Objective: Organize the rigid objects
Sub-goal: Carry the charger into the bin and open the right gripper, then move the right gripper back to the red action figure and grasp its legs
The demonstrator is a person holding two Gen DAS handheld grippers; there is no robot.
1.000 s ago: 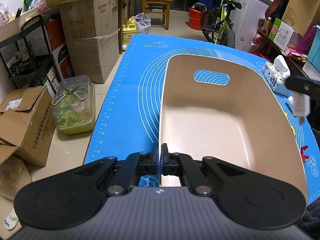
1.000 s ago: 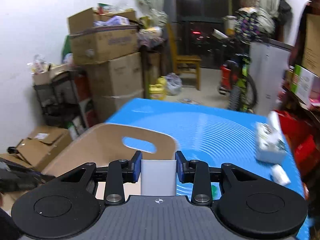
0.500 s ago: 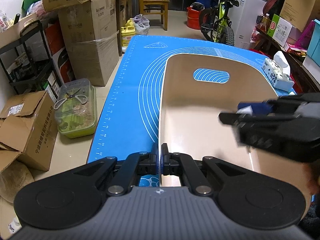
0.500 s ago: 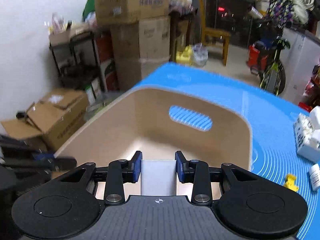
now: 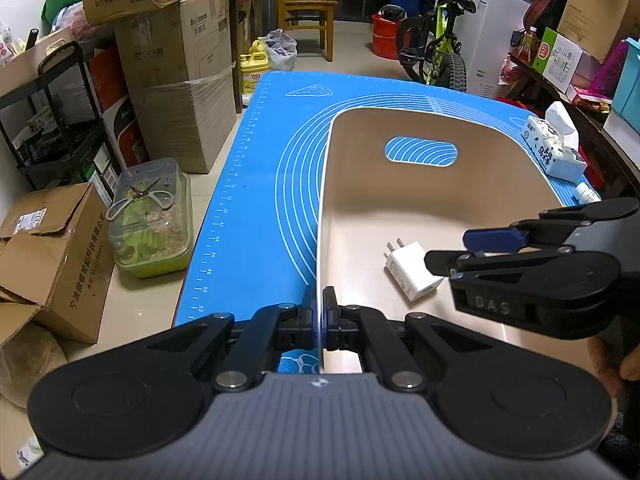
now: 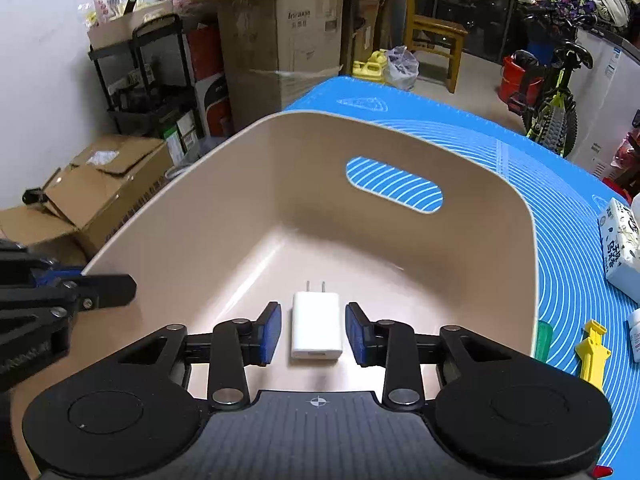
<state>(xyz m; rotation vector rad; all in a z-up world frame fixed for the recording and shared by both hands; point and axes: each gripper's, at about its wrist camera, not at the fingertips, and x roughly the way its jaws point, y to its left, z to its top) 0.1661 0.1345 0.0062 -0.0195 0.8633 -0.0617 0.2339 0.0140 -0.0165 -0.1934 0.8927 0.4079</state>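
A beige plastic bin with a handle slot stands on the blue mat. My left gripper is shut on the bin's left rim. A white plug adapter lies on the bin floor, also in the right wrist view. My right gripper is open over the bin, its blue pads on either side of the adapter and apart from it. The right gripper also shows in the left wrist view.
On the mat right of the bin lie a tissue pack, a yellow clip, a green piece and a small white bottle. Cardboard boxes, a shelf rack and a clear container stand on the floor at the left.
My right gripper came over the bin, lowered, and opened. The white adapter it held now lies on the bin floor. The left gripper kept its hold on the rim.
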